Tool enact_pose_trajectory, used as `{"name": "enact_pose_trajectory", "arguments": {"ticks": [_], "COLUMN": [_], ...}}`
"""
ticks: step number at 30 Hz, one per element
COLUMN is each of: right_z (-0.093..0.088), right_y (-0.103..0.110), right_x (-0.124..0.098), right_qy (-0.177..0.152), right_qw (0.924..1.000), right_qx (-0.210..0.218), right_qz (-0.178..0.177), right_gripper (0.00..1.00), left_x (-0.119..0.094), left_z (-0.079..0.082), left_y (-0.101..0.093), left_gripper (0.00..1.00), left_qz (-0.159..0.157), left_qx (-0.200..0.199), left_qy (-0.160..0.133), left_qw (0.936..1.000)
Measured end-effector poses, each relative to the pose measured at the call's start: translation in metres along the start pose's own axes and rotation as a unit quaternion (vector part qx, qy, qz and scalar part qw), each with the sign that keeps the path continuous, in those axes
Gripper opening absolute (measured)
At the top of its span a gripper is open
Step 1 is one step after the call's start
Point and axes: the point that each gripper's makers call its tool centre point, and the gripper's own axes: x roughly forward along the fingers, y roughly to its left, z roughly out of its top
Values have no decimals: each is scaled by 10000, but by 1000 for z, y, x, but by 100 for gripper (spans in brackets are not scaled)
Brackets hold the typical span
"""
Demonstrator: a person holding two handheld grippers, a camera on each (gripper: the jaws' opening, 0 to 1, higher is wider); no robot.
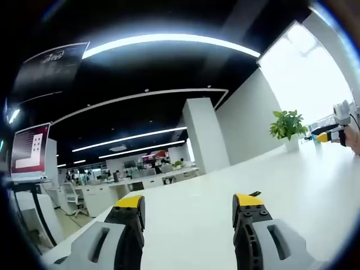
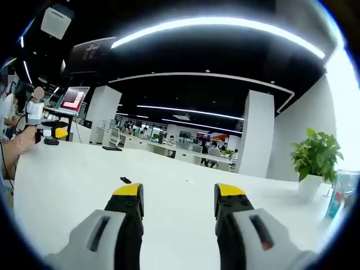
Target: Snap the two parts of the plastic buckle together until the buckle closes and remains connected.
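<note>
Left tool (image 1: pixel 188 209) wide open, empty, low center over white desk (image 1: pixel 292 185). Right tool (image 2: pixel 177 198) likewise. Small dark piece (image 2: pixel 125 180), maybe buckle part, left of center; can't tell for sure.

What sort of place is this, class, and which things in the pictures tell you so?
Most likely a large open-plan office. Rows of desks with seated people run across the background, a screen stands on a stand, and long light strips line the dark ceiling. A potted plant sits on the white table.

Bright ceiling strips (image 2: pixel 225 22), window glare (image 1: pixel 306 73), fisheye-bent edges
</note>
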Motion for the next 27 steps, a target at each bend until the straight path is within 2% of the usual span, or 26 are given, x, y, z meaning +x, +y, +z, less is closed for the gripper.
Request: {"name": "enact_pose_trajectory", "arguments": {"ticks": [9,15,27], "right_z": [8,0,-3], "right_y": [-9,-11,-9], "right_x": [-1,3,2], "right_qy": [-259,-89,8], "right_qw": [9995,9997,9998], "right_qx": [73,73,74], "right_qz": [-183,-203,-188], "right_gripper": [50,50,49], "left_x": [2,3,0], "left_z": [6,8,8], "left_y": [-1,-3,-4], "left_gripper": [66,68,68], "left_qz": [75,24,13], "left_qx": [76,80,57], "left_qy": [-149,-213,-210], "left_qw": [9998,9997,9998]}}
